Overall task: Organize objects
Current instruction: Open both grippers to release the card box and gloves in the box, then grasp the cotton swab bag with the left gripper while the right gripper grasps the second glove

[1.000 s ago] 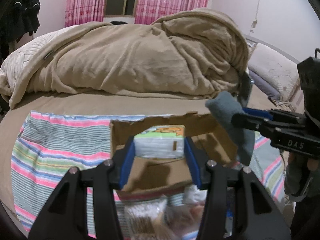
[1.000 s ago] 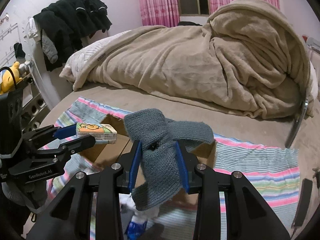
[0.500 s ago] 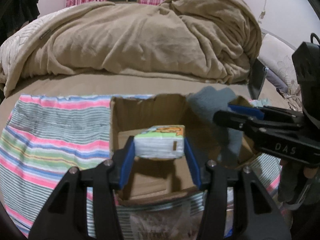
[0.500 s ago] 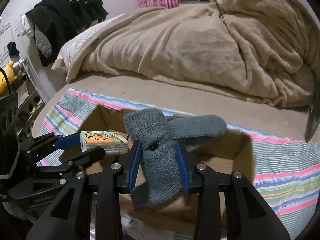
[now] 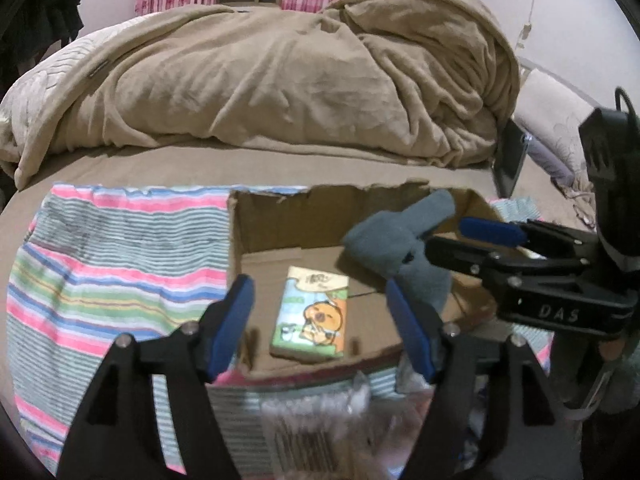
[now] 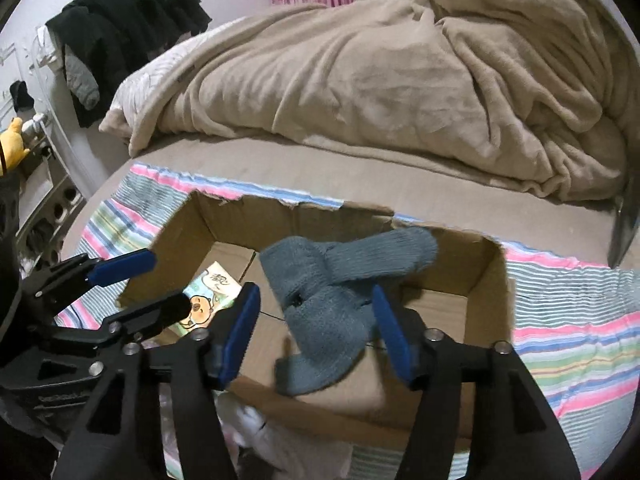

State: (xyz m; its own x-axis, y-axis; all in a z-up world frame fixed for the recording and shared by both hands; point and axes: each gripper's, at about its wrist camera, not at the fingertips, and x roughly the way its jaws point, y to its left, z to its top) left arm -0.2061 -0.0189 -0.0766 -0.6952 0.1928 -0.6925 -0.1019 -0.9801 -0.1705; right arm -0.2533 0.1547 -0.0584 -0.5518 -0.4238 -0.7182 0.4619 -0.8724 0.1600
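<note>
An open cardboard box [image 5: 276, 220] [image 6: 486, 276] sits on a striped cloth on the bed. A tissue pack [image 5: 311, 313] with an orange cartoon lies flat on the box floor; it also shows in the right wrist view [image 6: 208, 294]. My left gripper [image 5: 320, 320] is open above the pack, fingers wide apart. My right gripper [image 6: 314, 328] is open over the box, and a grey knitted sock [image 6: 336, 300] sits between its fingers, apart from both pads, above the box floor. The sock [image 5: 394, 240] also shows in the left wrist view.
The striped cloth [image 5: 112, 264] covers the near bed. A heaped beige blanket [image 5: 280, 80] lies behind the box. Plastic-wrapped packs [image 5: 316, 420] lie at the near edge. Dark clothes [image 6: 120, 32] hang at the left wall. A pillow [image 5: 556, 128] is at right.
Both grippers opened over the box. The tissue pack dropped from the left gripper onto the box floor. The right fingers spread away from the grey sock.
</note>
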